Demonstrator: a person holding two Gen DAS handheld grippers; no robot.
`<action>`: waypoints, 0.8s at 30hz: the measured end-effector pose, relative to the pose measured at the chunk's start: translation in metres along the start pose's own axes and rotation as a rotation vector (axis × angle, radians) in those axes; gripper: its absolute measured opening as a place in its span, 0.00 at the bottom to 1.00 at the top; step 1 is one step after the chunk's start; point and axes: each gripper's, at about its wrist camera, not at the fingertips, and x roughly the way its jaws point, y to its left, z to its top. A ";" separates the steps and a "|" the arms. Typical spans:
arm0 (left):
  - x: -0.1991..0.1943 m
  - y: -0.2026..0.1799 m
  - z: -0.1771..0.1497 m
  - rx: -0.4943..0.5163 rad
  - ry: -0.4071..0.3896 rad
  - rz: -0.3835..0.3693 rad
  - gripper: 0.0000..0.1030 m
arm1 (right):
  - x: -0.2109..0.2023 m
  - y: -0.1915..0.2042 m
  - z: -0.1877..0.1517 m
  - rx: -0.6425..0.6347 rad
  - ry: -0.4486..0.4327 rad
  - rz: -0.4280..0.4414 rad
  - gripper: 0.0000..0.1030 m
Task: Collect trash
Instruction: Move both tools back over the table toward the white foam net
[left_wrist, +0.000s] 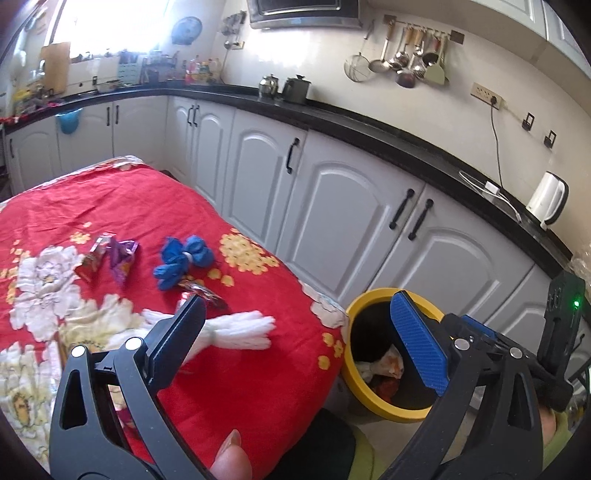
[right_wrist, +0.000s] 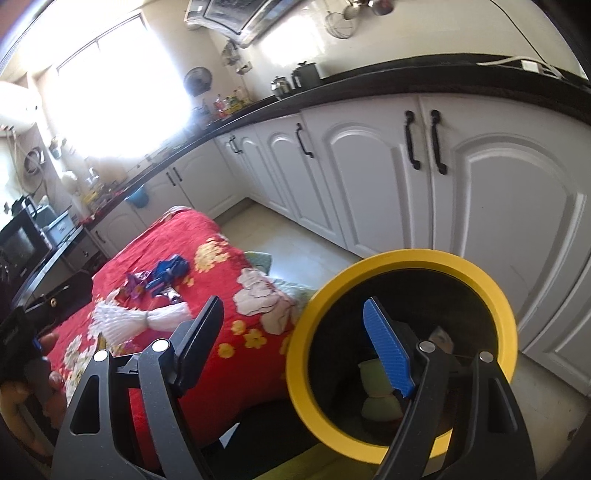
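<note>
A red flowered cloth (left_wrist: 240, 369) covers the table. On it lie a white yarn bundle (left_wrist: 240, 328), a blue yarn bundle (left_wrist: 183, 260), purple and red wrappers (left_wrist: 110, 258) and a shiny wrapper (left_wrist: 201, 291). A yellow-rimmed bin (left_wrist: 354, 314) stands on the floor right of the table, with trash (left_wrist: 384, 367) inside. My left gripper (left_wrist: 299, 332) is open and empty above the table's right edge. My right gripper (right_wrist: 295, 332) is open and empty, its blue finger over the bin (right_wrist: 495, 291), which holds a pale green bundle (right_wrist: 376, 391). The yarn bundles (right_wrist: 147, 321) lie far left.
White cabinets (left_wrist: 332, 206) under a black counter (left_wrist: 369, 125) run behind the table and bin. A white kettle (left_wrist: 548, 201) and two metal pots (left_wrist: 284, 86) stand on the counter. The other gripper's body (left_wrist: 561, 332) is at the right edge.
</note>
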 end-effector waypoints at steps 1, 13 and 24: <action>-0.002 0.004 0.001 -0.007 -0.004 0.005 0.89 | 0.000 0.005 0.000 -0.009 0.001 0.007 0.73; -0.025 0.048 0.005 -0.063 -0.044 0.072 0.89 | 0.009 0.062 -0.011 -0.113 0.029 0.066 0.73; -0.040 0.083 0.005 -0.102 -0.062 0.118 0.89 | 0.019 0.120 -0.023 -0.207 0.058 0.135 0.74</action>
